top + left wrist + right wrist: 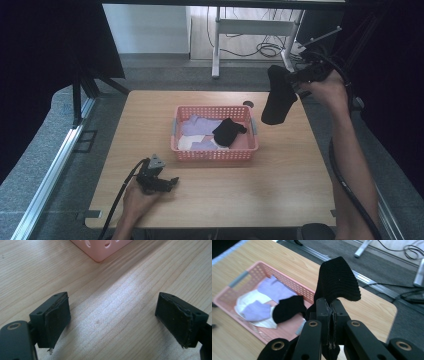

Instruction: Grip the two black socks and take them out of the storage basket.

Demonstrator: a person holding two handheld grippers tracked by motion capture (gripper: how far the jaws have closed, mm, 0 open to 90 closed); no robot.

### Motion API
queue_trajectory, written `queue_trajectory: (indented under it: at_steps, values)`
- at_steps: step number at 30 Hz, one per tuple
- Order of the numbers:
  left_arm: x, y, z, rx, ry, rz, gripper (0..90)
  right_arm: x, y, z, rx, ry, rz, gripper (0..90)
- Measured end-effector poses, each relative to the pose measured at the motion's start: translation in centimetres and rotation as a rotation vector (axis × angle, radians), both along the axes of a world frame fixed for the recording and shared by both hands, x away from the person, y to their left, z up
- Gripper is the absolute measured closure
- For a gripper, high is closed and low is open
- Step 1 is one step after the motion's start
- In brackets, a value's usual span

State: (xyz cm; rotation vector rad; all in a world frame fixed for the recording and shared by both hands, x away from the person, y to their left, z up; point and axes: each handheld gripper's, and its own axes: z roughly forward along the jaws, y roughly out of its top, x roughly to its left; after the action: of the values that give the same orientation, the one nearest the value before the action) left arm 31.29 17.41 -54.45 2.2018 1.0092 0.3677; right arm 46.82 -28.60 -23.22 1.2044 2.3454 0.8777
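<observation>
Black sock [278,97] held up in the air by the right gripper [299,80], above the far right corner of the wooden table [280,175].

Pinched between the two jaws closed on the cloth, seen clearly in the right gripper view [332,315], with the sock [337,280] folding over the jaw tips and hanging down. Raised well apart from the pink basket [215,154], which stands near the middle of the table and holds a second black sock [228,131], purple socks [200,125] and something white [186,143]. Left gripper [165,183] resting low on the near left part of the table, held by a hand [137,197], jaws spread wide with nothing between them. Corner of the pink basket [102,247] just ahead of it in the left gripper view.
</observation>
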Motion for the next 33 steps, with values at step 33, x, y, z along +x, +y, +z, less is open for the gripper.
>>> queue_trajectory:
  at_steps: [33]
  values:
    - [0.0,0.0,0.0,0.0,-0.001,0.001,12.5,-0.5,-4.2,-15.3,-0.067,0.114,-0.062,85.7]
